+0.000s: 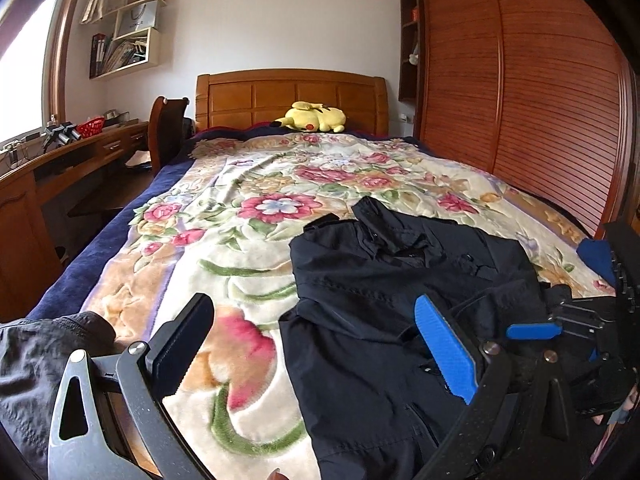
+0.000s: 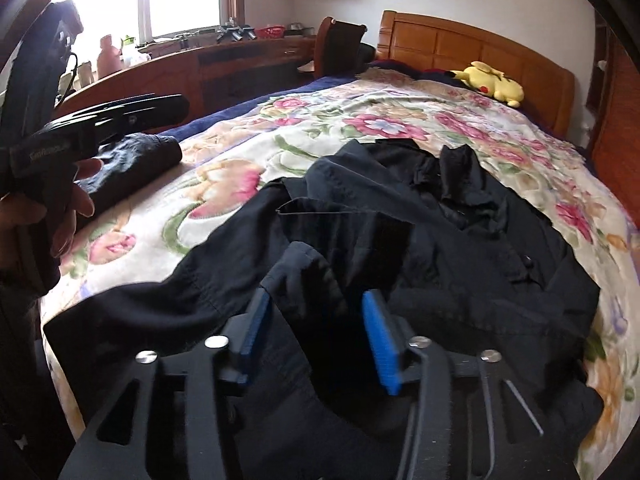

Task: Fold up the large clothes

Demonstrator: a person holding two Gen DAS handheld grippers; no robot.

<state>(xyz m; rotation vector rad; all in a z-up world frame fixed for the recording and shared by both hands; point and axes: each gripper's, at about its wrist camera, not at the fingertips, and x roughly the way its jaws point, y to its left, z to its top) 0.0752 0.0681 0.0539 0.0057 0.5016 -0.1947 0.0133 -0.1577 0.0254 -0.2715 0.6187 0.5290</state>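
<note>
Item one: my right hand-held gripper (image 2: 316, 336), fingers spread, a fold of the black jacket (image 2: 440, 248) bunched loosely between them, not pinched. Item two: my left hand-held gripper (image 1: 316, 344), spread wide over the jacket's left edge. The jacket lies rumpled on the floral blanket (image 1: 248, 208). Left of the jacket: a rolled dark garment (image 2: 132, 168). Beyond it, at the headboard (image 1: 292, 98): a yellow plush toy (image 1: 312, 117).

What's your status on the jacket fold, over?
Left gripper open, empty. Right gripper open, straddling a raised fold of the jacket. Jacket rumpled on blanket. Second dark garment nearby.
</note>
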